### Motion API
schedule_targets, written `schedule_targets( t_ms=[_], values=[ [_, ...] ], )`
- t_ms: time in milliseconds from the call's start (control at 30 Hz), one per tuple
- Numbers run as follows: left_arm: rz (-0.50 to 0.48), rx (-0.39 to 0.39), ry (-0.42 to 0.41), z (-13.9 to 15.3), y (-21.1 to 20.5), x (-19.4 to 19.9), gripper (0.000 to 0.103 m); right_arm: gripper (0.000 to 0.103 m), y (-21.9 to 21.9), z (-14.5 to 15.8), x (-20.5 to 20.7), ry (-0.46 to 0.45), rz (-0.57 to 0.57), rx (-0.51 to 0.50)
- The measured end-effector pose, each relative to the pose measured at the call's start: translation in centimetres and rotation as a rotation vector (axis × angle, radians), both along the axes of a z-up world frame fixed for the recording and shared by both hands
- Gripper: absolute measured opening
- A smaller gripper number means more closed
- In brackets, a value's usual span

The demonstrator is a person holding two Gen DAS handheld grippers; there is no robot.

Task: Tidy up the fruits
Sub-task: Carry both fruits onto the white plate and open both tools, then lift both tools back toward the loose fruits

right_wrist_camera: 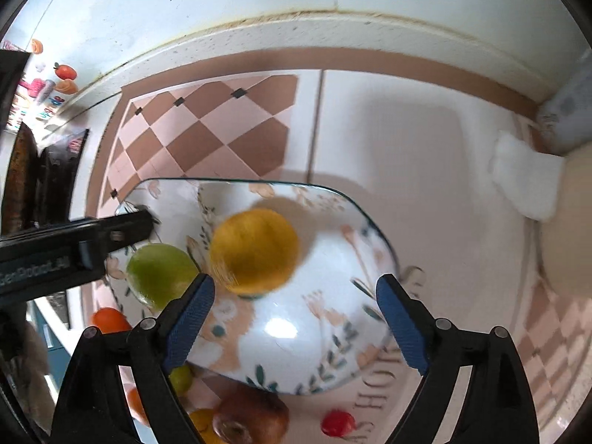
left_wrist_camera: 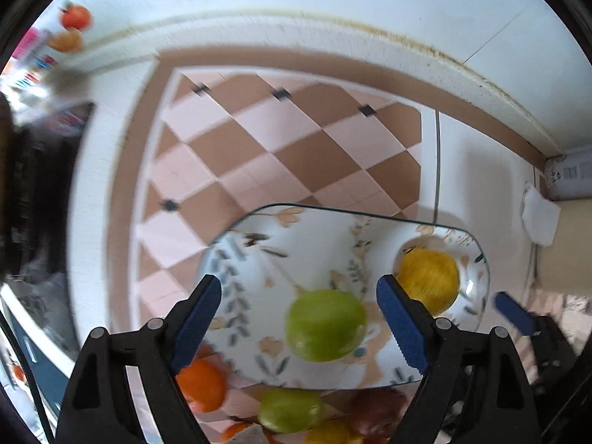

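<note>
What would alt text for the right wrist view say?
A yellow fruit and a green fruit sit on a floral plate, below the open right gripper. More fruits lie beside the plate's near edge.

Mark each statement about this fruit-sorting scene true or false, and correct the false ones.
1. A green fruit lies on the patterned plate. True.
2. The left gripper is clamped on the green fruit. False: its jaws stand open, clear of it.
3. The yellow fruit lies on the same plate. True.
4. The right gripper holds the yellow fruit. False: it is open and holds nothing.
5. No fruit lies off the plate. False: an orange fruit lies beside it.
</note>
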State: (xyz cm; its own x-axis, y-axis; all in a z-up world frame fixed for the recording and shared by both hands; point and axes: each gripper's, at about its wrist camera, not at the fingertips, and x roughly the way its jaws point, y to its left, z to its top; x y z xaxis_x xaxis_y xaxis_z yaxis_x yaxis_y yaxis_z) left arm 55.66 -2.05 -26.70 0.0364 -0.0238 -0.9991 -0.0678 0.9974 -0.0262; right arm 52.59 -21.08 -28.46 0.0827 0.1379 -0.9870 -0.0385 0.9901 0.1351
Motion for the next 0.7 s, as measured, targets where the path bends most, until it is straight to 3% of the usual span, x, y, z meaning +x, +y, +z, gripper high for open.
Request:
schedule_targets(
  t_ms=[333,700],
  values=[
    [-0.048,0.091,-0.175,4.7,-0.4,-7.3,0.086,0.091,0.0,5.2,-6.3,-0.063,-0.021,-0.057],
    [-0.090,0.070,-0.289,10.5,-0.3,-13.8,0.086,0.091,1.1,11.0,-11.5,-0.154,-0.084,-0.022]
  ],
)
